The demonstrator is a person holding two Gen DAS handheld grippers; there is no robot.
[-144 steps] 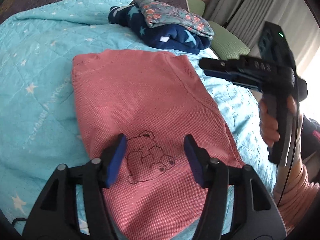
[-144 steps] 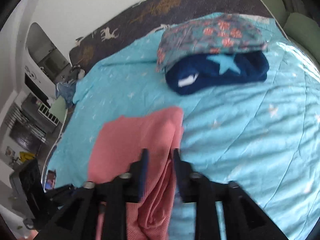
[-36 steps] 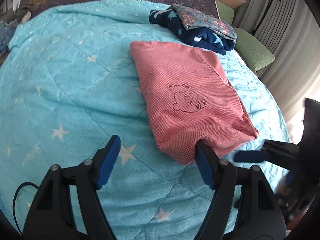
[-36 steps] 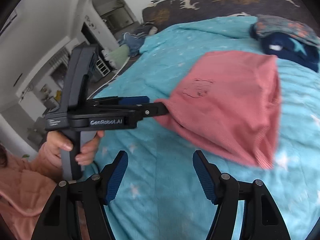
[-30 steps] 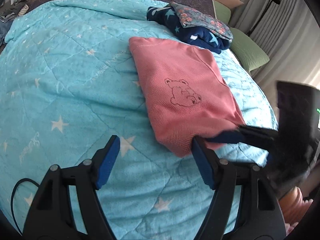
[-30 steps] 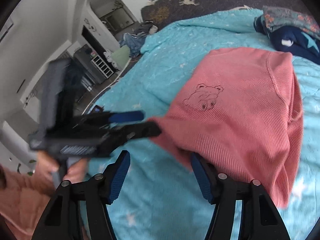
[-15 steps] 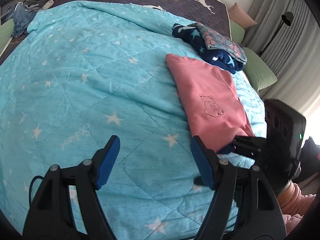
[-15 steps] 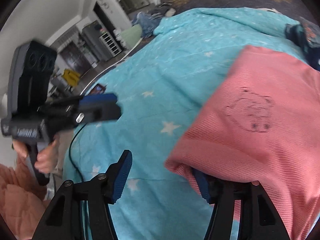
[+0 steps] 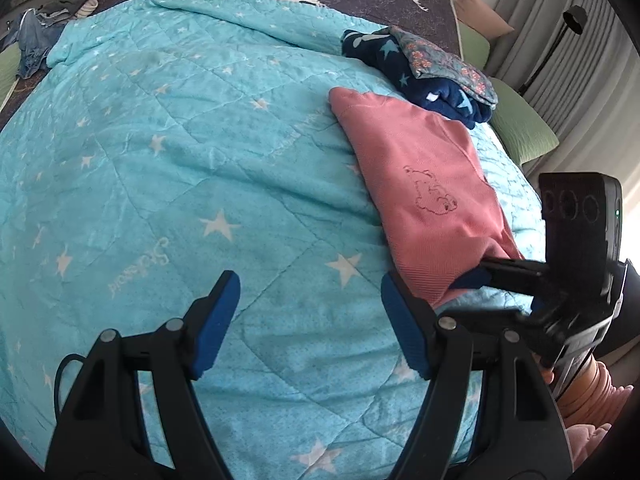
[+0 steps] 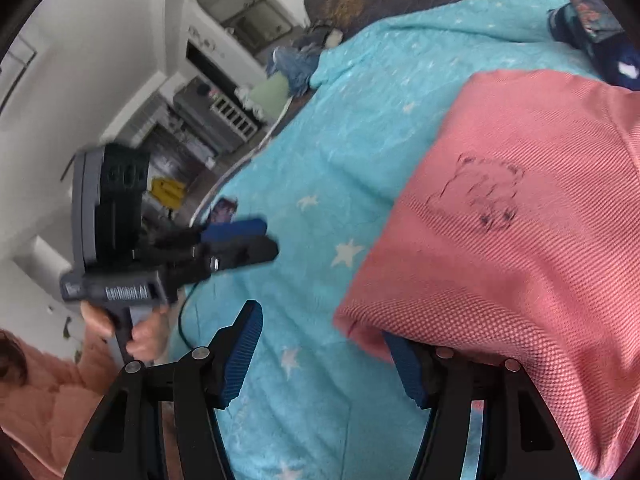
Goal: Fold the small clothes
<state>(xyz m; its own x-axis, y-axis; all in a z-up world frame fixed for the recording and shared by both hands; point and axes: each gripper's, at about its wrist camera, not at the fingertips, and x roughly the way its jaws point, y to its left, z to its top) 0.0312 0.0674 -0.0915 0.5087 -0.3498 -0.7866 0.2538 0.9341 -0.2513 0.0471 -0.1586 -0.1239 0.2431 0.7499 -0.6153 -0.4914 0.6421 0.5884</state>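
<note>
A pink folded shirt with a bear outline lies on the turquoise star blanket, at the right of the left wrist view. It fills the right of the right wrist view. My left gripper is open and empty over bare blanket, left of the shirt's near corner. My right gripper is open, with one finger under the shirt's near edge. It also shows in the left wrist view, at that corner.
A stack of folded clothes, navy star fabric under floral fabric, lies behind the shirt. Green cushions and a floor lamp stand at the right. Loose clothes lie at the bed's far left. Shelving stands beyond the bed.
My left gripper has drawn back to the left, away from the shirt. My right gripper has slid one finger under the shirt's near edge and stays open.
</note>
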